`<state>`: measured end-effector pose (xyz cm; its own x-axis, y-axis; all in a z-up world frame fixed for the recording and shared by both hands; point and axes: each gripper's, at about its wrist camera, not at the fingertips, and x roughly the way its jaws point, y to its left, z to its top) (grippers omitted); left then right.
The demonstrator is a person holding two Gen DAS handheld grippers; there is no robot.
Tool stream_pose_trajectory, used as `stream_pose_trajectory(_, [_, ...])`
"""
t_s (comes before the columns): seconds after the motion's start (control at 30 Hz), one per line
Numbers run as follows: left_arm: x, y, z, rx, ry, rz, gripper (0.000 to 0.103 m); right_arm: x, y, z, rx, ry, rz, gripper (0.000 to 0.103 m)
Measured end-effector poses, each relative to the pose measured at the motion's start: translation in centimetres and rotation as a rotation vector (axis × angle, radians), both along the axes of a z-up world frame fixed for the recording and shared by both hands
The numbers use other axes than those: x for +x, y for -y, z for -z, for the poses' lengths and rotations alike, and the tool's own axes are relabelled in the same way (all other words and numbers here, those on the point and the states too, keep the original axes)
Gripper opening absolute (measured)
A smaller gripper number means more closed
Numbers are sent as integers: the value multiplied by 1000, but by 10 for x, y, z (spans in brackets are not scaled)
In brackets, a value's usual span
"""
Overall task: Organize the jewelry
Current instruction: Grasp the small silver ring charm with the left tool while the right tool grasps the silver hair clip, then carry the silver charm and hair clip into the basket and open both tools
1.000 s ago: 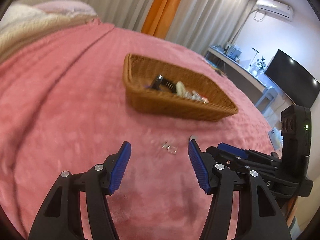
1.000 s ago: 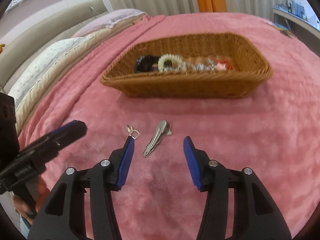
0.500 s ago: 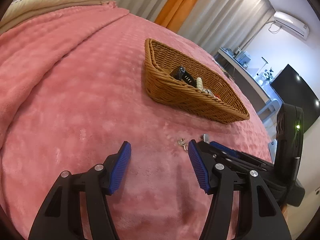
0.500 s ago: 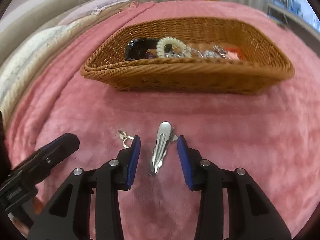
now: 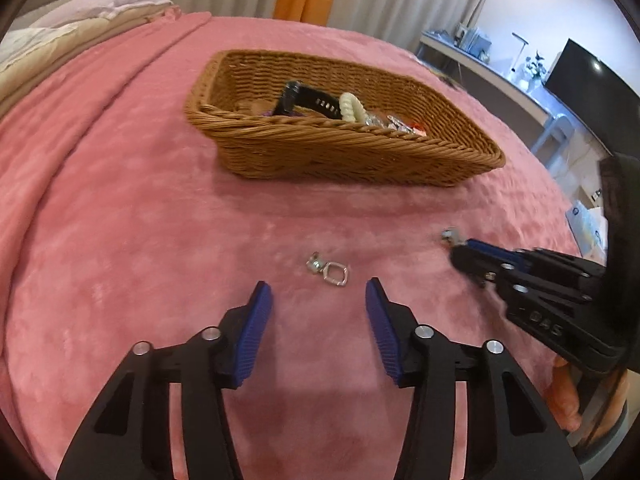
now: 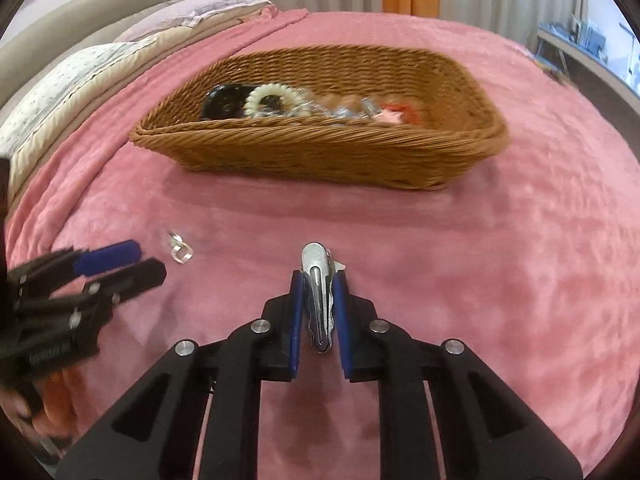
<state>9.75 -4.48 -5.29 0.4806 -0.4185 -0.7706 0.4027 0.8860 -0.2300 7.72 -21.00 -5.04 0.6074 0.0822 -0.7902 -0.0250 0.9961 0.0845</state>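
A: A pink blanket [image 5: 120, 208] covers the bed; the wicker basket [image 6: 320, 160] sits far.

B: And the right gripper [image 6: 318, 280]?

A: Closing, pads pressing the silver hair clip [image 6: 318, 280]. The left gripper [image 5: 318, 296] is closing too — nothing gripped, the small silver earring [image 5: 328, 272] lies just beyond its tips.
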Motion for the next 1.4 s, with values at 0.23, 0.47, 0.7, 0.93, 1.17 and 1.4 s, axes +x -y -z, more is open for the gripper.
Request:
stream_pose_trajectory(0.23, [17, 13, 5, 49, 19, 1, 31, -3, 8, 5, 58, 19, -59, 13])
stream_pose_trajectory(0.47, [7, 20, 3, 83, 54, 41, 8, -9, 14, 5, 139, 28, -85, 15])
stream_pose_trajectory(0.7, [-7, 4, -9, -14, 65, 40, 8, -18, 19, 1, 165, 48, -62, 41])
stream_pose_trajectory(0.93, [-15, -29, -24, -259, 39, 66, 8, -6, -3, -4, 36, 33, -30, 53])
stream_pose_trajectory(1.17, [-16, -27, -33, -267, 58, 57, 8, 10, -22, 5, -64, -3, -7, 21])
stream_pose_trajectory(1.4, [-21, -30, -47, -262, 94, 60, 8, -14, -17, -23, 1, 93, -29, 21])
